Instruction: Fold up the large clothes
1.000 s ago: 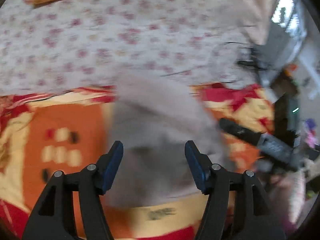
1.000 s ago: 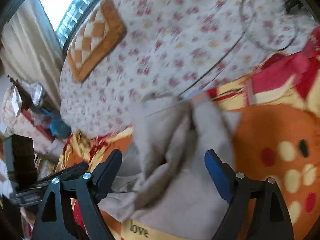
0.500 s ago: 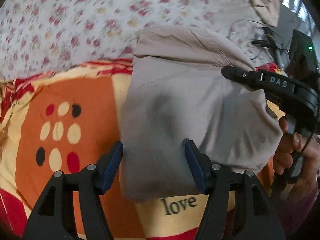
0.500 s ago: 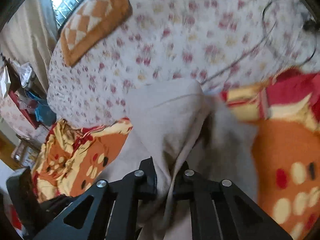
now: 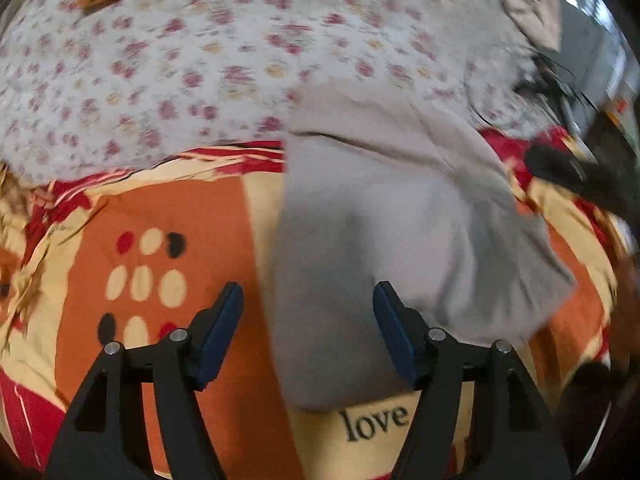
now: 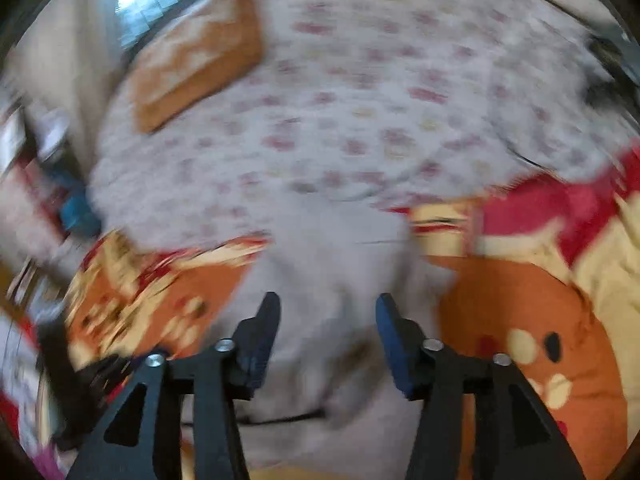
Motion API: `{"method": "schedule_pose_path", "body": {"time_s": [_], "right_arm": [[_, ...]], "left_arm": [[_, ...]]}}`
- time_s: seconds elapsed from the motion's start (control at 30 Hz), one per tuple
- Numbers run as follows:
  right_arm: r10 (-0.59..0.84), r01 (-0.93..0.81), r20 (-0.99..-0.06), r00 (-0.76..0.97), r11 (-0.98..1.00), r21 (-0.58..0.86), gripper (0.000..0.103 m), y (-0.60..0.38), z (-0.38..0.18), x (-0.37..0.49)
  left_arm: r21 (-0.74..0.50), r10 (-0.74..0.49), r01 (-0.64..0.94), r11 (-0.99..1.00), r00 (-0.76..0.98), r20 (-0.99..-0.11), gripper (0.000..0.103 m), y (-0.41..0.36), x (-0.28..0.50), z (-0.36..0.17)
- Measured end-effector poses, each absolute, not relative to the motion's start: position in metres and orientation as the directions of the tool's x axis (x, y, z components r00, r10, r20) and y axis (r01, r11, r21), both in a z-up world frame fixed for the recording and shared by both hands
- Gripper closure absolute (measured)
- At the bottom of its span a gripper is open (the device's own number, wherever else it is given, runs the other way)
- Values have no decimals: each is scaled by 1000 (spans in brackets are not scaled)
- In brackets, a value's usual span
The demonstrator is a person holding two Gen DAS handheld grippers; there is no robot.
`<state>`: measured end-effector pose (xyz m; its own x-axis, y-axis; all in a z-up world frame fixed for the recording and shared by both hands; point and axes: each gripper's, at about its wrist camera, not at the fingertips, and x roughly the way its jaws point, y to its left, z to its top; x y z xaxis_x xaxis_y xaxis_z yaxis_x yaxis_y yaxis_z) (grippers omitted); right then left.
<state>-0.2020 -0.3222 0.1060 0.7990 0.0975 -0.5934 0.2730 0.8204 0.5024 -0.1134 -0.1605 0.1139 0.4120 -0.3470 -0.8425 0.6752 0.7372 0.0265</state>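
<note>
A folded grey-beige garment point(image 5: 392, 216) lies on an orange, red and cream blanket point(image 5: 160, 216) printed with "love". My left gripper point(image 5: 308, 316) is open and empty, over the garment's near left edge. In the right wrist view, which is blurred, the garment point(image 6: 336, 256) lies under my right gripper point(image 6: 328, 328), which is open and holds nothing. The right gripper's dark body point(image 5: 568, 172) shows at the right edge of the left wrist view.
A white floral bedsheet point(image 5: 208, 64) covers the bed beyond the blanket. An orange checkered cushion point(image 6: 196, 56) lies at the far side. Black cables point(image 5: 548, 80) lie at the far right. Room clutter point(image 6: 36, 184) stands off the bed's left side.
My right gripper was shut on the garment half a second ago and has opened and let it go. The garment lies flatter. My left gripper stayed open.
</note>
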Motion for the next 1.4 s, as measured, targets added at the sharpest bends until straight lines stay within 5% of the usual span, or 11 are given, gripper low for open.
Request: {"method": "schedule_pose_path", "body": {"time_s": [0.1,0.2,0.4,0.5,0.63,0.7,0.8,0.83,0.93,1.23,1.4], "right_arm": [[189,192,-624,758,850,491,55,-290,97,-190],[120,242,-720,683,893,379,82,-274,67,-198],[169,313,-757,631,837,448,83,-287,12,-230],[149,276,-687,711,840,467,76,-293,51,-237],[-63,399,-628,775,820,410,26,-316,90,-220],[-100,456,-667,738,803,384,24,-325,83,-194],[25,462,-737,675,764,449,54,-337,54,-159],[75,434,-726,683,758,487,85,-338,49,-154],[-6,428,-685,728,785,448,100,-335,59,-163],[-60,507,-753,655,773,380,102,-356,28,-169],[-61,485,-699,713,762,429,73,-346,72,-206]], "left_arm": [[-28,-345,631,775,385,-856,36,-151,-101,109],[-21,-335,640,768,375,-864,36,-145,-104,100],[1,-320,683,730,343,-883,33,-153,-113,78],[9,-321,693,721,345,-882,33,-156,-116,77],[14,-315,694,719,344,-885,32,-157,-117,74],[12,-312,690,723,342,-886,32,-157,-116,73],[25,-305,694,720,349,-886,31,-157,-117,73],[30,-303,695,718,352,-886,31,-158,-117,74],[31,-304,698,716,351,-886,29,-159,-117,74],[48,-296,694,718,366,-882,24,-165,-120,68],[42,-296,686,726,368,-882,24,-164,-119,68]]}}
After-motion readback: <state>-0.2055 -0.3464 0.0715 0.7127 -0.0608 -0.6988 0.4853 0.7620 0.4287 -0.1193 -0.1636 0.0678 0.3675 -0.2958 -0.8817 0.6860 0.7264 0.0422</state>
